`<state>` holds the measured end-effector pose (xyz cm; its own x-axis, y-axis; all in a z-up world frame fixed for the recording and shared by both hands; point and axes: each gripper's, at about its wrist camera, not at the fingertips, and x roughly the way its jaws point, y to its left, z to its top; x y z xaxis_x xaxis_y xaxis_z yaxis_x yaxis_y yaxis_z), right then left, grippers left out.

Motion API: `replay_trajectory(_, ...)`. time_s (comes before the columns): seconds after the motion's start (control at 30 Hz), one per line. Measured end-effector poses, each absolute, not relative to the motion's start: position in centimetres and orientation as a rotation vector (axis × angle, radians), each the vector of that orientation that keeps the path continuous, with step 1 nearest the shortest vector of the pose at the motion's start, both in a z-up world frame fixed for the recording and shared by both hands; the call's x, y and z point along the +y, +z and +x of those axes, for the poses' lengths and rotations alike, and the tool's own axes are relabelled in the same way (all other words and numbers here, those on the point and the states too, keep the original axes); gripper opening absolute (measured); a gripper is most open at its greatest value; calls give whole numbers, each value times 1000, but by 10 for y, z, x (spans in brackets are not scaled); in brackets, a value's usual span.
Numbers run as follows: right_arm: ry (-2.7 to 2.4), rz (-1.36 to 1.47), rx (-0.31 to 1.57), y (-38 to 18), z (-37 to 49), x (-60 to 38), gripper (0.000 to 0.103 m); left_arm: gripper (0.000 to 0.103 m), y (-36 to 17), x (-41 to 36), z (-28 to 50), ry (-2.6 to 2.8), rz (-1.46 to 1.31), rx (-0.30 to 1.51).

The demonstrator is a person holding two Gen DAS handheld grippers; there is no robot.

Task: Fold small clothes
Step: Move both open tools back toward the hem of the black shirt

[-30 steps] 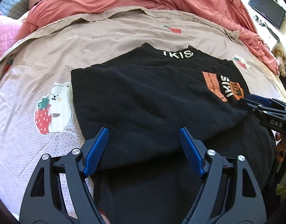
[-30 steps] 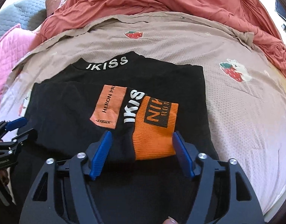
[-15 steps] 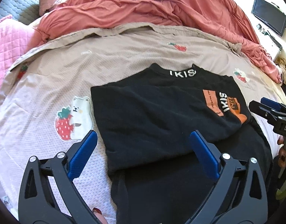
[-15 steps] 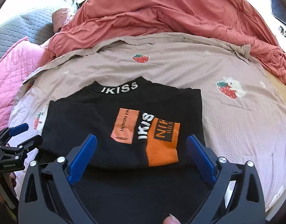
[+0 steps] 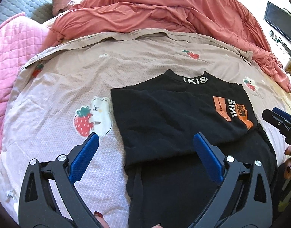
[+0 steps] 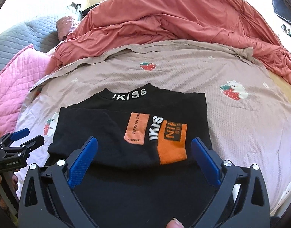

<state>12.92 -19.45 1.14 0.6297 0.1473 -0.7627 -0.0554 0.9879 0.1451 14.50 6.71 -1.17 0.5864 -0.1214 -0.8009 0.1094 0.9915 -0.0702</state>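
Note:
A black shirt (image 5: 164,117) (image 6: 107,133) with white "IKISS" lettering on the collar and an orange patch (image 6: 172,148) lies on the bed, its near part folded up over itself. My left gripper (image 5: 145,140) hangs open above the fold's left corner, nothing between its blue pads. My right gripper (image 6: 144,144) is also open, above the fold's near edge by the orange patch, and holds nothing. Each gripper shows at the edge of the other's view: the right gripper (image 5: 278,121) and the left gripper (image 6: 23,138).
The beige bedsheet (image 5: 69,79) (image 6: 240,125) has strawberry-and-bear prints. A rumpled red duvet (image 5: 155,13) (image 6: 174,19) lies bunched at the far side. A pink quilt (image 5: 10,53) and a grey pad (image 6: 16,38) lie at the left. A dark screen (image 5: 280,24) stands at the far right.
Both grippers opened wider and lifted back from the shirt, which now looks smaller and farther off. The folded part stays lying flat.

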Motion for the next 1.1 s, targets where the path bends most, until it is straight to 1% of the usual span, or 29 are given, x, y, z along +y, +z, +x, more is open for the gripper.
replay_trajectory(0.6, 177, 76, 815, 43, 103, -187, 98, 94, 27, 81, 106, -32, -94, 854)
replay_trajectory(1.1, 178, 77, 768, 62, 81, -201, 98, 94, 29, 76, 69, -10, -101, 869)
